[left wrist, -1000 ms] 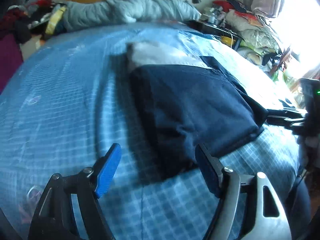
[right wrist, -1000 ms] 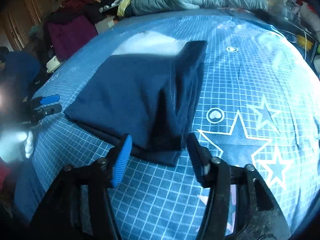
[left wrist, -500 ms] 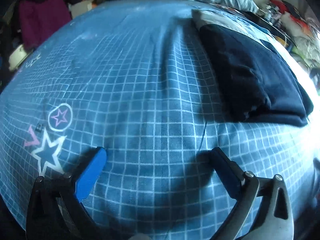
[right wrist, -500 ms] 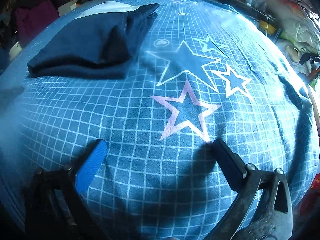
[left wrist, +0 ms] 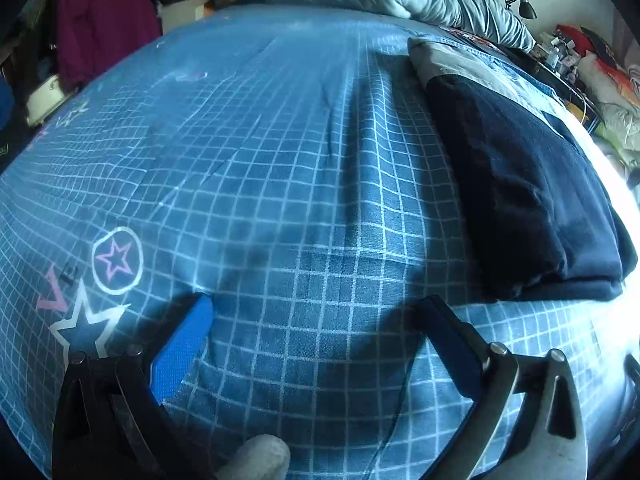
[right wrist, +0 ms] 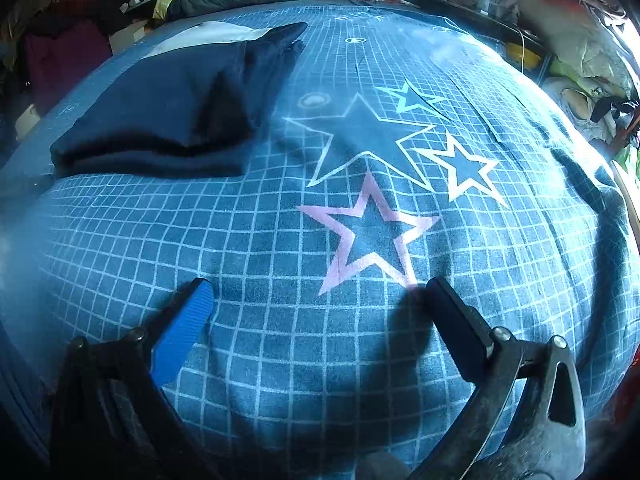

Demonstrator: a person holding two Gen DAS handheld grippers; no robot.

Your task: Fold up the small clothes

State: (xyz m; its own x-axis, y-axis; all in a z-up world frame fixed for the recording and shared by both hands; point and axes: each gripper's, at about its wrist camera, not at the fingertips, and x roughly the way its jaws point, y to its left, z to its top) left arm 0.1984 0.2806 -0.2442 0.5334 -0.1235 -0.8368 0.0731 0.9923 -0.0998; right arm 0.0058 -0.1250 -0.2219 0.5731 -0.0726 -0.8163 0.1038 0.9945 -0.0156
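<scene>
Both claws: left claw (left wrist: 316, 336) and right claw (right wrist: 316, 320) spread wide, empty, now pulled back over the bed sheet (left wrist: 260, 152)
Garment: navy folded garment (left wrist: 532, 200) rests on bed, well apart from both
Meaning: fold looks finished

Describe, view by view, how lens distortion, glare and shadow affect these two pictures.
Left wrist view: the bedspread grid bulges barrel-like, window glare whitens the right edge, shadow pools beside the folded navy garment. Right wrist view: same bulge, haze washes the left edge, the right hand-held gripper shadows the grid.
</scene>
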